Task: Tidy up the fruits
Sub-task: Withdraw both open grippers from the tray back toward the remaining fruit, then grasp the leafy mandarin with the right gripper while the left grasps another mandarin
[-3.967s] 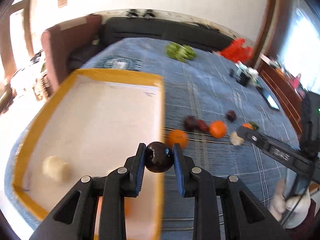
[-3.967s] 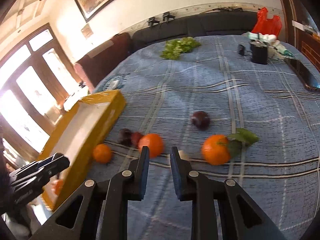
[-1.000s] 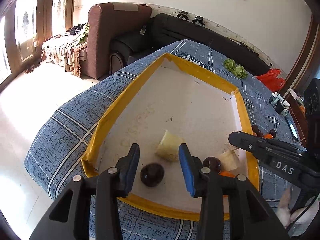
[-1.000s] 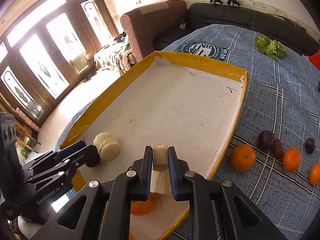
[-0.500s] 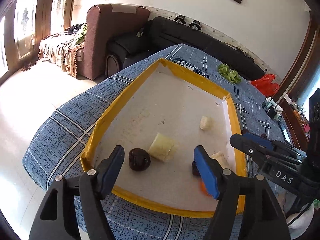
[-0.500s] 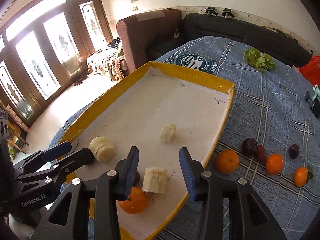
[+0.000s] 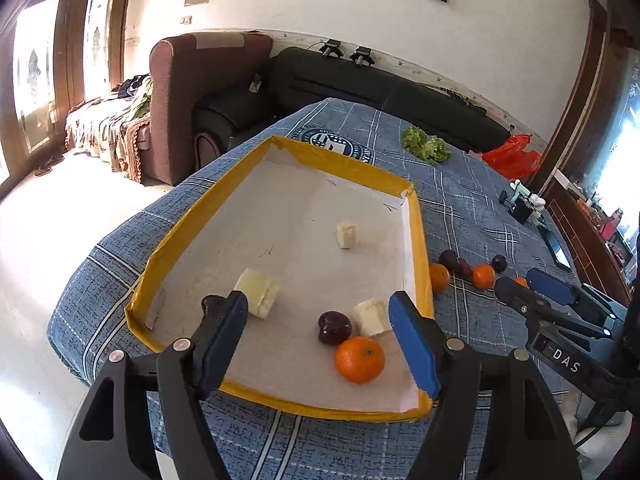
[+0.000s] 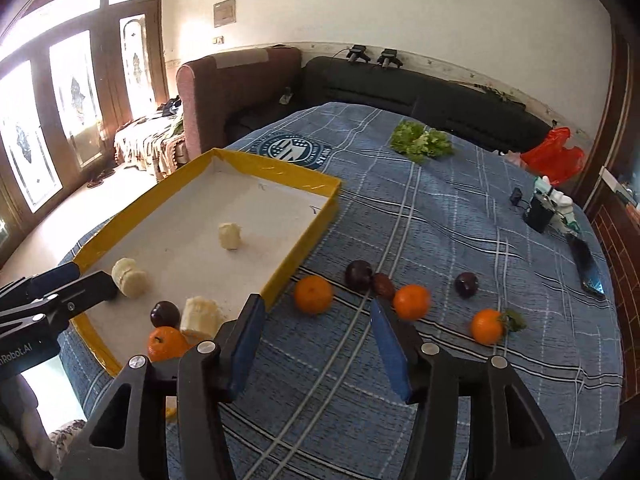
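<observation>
A yellow-rimmed tray (image 7: pixel 208 204) (image 8: pixel 280 168) lies on the blue checked cloth. It holds three banana pieces (image 7: pixel 258 298), an orange (image 7: pixel 359 359) and a dark plum (image 7: pixel 334 327). A second plum (image 7: pixel 210 304) shows partly behind my left finger. My left gripper (image 7: pixel 320 340) hovers open above the tray's near end and holds nothing. My right gripper (image 8: pixel 318 344) hangs over the cloth just right of the tray, its jaws opening with nothing between them. Ahead of it on the cloth lie three oranges (image 8: pixel 313 294) and three dark plums (image 8: pixel 359 274).
Lettuce (image 8: pixel 420 142) lies at the far side of the cloth and a red bag (image 8: pixel 552 152) at the far right. A black device (image 8: pixel 538 212) and a phone (image 8: pixel 588 268) sit near the right edge. The cloth drops off just left of the tray.
The left gripper opened off the dark plum and drew back upward. The right gripper let go of a banana piece in the tray, opened and swung right over the cloth.
</observation>
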